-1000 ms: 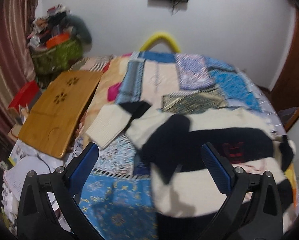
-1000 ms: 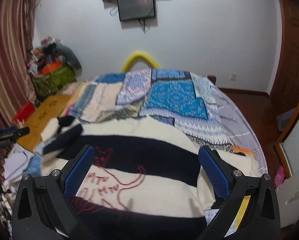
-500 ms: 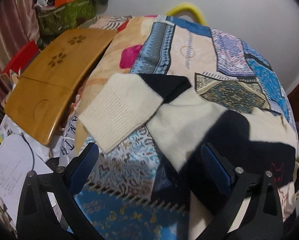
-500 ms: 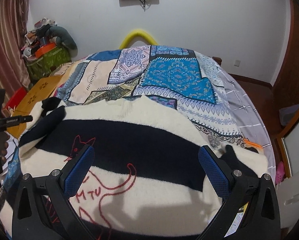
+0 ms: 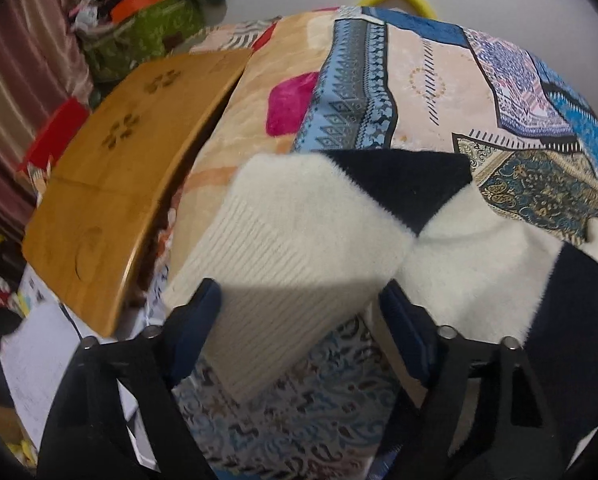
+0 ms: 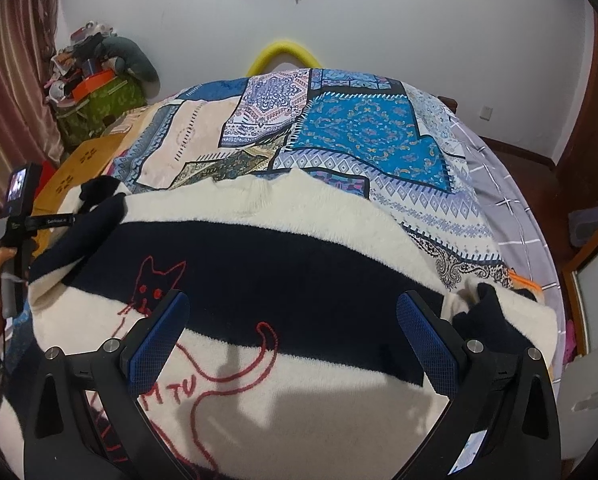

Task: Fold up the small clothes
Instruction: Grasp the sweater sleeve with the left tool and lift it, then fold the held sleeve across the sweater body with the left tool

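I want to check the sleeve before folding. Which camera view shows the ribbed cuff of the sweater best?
The left wrist view: the ribbed cuff lies large and unobstructed, just ahead of the left gripper. In the right wrist view, only the sleeve's dark end shows at far left; the cuff is not visible.

Bed [image 6: 511,216] covered with a patchwork blanket [image 6: 363,132] in blue, cream and patterned panels; grey checked sheet [image 6: 495,184] shows along its right edge. Cream-and-black striped sweater [image 6: 259,248] with a red cat outline lies spread flat on the blanket, one ribbed-cuff sleeve [image 5: 283,248] stretched out toward the bed's left edge. Wooden lap tray [image 5: 115,184] sits beside the bed's left side.
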`<state>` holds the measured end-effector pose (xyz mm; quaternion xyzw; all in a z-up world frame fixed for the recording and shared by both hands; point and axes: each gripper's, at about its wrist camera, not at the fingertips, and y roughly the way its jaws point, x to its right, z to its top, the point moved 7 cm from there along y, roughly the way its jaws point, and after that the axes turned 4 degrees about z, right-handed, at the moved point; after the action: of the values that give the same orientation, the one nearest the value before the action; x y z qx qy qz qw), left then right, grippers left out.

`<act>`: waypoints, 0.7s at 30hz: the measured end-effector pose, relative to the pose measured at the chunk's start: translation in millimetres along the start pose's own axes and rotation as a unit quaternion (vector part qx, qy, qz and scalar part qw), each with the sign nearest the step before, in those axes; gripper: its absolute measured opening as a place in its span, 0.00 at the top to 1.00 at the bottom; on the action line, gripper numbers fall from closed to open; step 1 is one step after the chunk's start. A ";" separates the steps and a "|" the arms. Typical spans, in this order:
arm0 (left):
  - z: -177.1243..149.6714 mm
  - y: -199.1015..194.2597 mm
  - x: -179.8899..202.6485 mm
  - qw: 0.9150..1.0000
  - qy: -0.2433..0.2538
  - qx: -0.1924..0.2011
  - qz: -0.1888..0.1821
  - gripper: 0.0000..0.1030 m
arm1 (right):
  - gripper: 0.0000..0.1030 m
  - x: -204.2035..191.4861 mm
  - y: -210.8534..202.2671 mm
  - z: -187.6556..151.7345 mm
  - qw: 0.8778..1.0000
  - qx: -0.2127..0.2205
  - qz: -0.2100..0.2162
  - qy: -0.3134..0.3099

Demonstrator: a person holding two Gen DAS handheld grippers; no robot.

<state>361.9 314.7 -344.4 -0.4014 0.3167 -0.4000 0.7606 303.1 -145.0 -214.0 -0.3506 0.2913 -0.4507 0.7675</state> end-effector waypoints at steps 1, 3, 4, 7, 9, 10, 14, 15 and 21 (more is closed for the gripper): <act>0.8 0.3 1.2 1.000 0.006 0.003 0.005 0.32 | 0.00 -1.1 0.8 -0.4 1.000 -0.001 -0.001 -0.002; 2.3 0.1 4.0 1.000 0.020 0.012 0.013 0.44 | 0.00 -2.7 2.3 -1.8 1.000 -0.003 -0.001 -0.007; 2.8 0.2 5.6 0.999 0.026 0.016 0.015 0.48 | 0.00 -3.1 3.1 -2.4 1.000 -0.005 0.000 -0.008; 3.9 -2.2 11.4 0.999 0.046 0.026 0.010 0.79 | 0.00 -4.6 4.7 -3.8 1.000 -0.008 0.001 -0.010; 5.6 -4.0 13.7 0.998 0.050 0.026 0.004 0.91 | 0.00 -4.6 5.6 -4.8 1.000 -0.010 0.001 -0.008; 7.0 -5.8 13.9 0.998 0.048 0.028 0.002 0.92 | 0.00 -4.4 5.8 -5.2 1.000 -0.011 0.002 -0.008; 12.8 -20.0 13.5 0.998 0.042 0.042 -0.017 0.95 | 0.00 -6.4 3.5 -5.6 1.000 -0.012 0.002 -0.011; 13.9 -26.0 13.8 0.998 0.042 0.042 -0.025 0.95 | 0.00 -7.1 1.7 -4.7 1.000 -0.010 0.001 -0.014; 18.9 -74.6 23.9 0.994 0.051 0.055 -0.079 0.95 | 0.00 -11.8 -10.5 1.3 1.000 0.004 0.000 -0.022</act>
<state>362.1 274.1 -274.7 -0.3619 0.3000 -0.4959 0.7301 293.9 -137.7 -203.4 -0.3575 0.2721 -0.4441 0.7752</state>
